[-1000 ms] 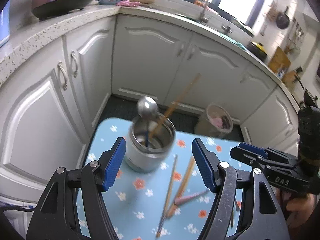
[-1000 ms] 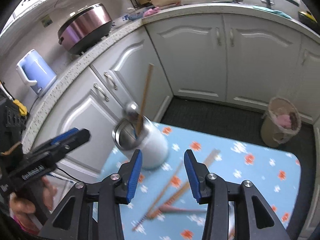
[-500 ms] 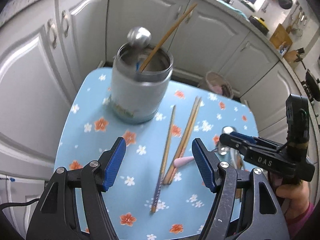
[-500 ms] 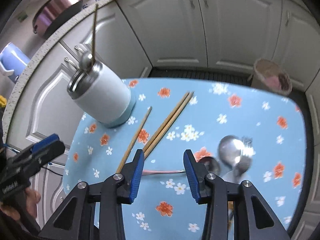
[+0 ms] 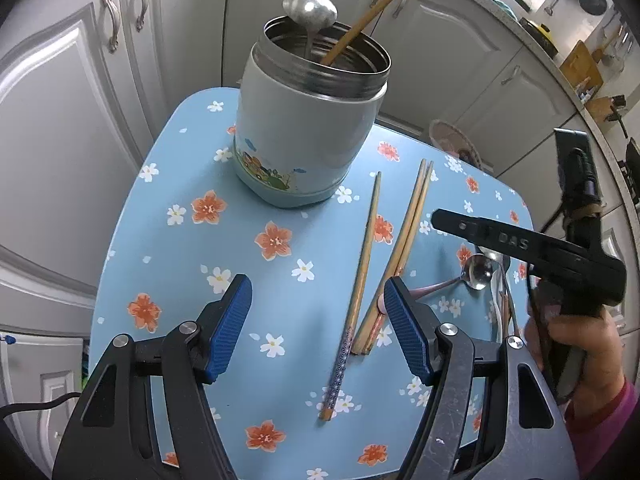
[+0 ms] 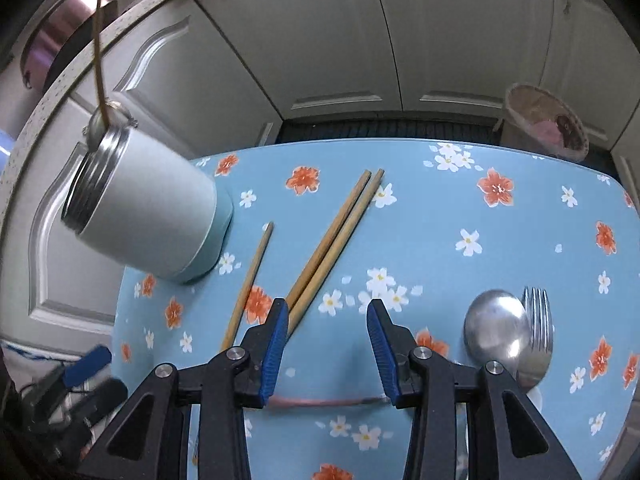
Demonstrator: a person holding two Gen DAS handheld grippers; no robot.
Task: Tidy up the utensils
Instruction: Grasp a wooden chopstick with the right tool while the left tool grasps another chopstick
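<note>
A pale blue steel jar (image 5: 304,136) stands at the back left of the flowered table (image 5: 168,240); it holds a metal spoon (image 5: 310,10) and one wooden chopstick (image 5: 372,14). The jar also shows in the right wrist view (image 6: 148,216). A single chopstick (image 5: 360,276) and a pair of chopsticks (image 5: 404,252) lie on the table. A pink-handled spoon (image 5: 464,278) lies to the right. My left gripper (image 5: 318,330) is open above the chopsticks' near ends. My right gripper (image 6: 326,344) is open, low over the pink handle (image 6: 320,402), with a large spoon (image 6: 496,330) and a fork (image 6: 538,320) to its right.
White kitchen cabinets (image 5: 72,92) surround the small table closely on the left and back. A lined waste bin (image 6: 544,120) stands on the floor behind the table's right corner. A cooker pot (image 6: 60,36) sits on the counter.
Both grippers have dropped closer to the table and tilted downward. The right gripper now sits low over the pink-handled spoon. Both stay open and empty.
</note>
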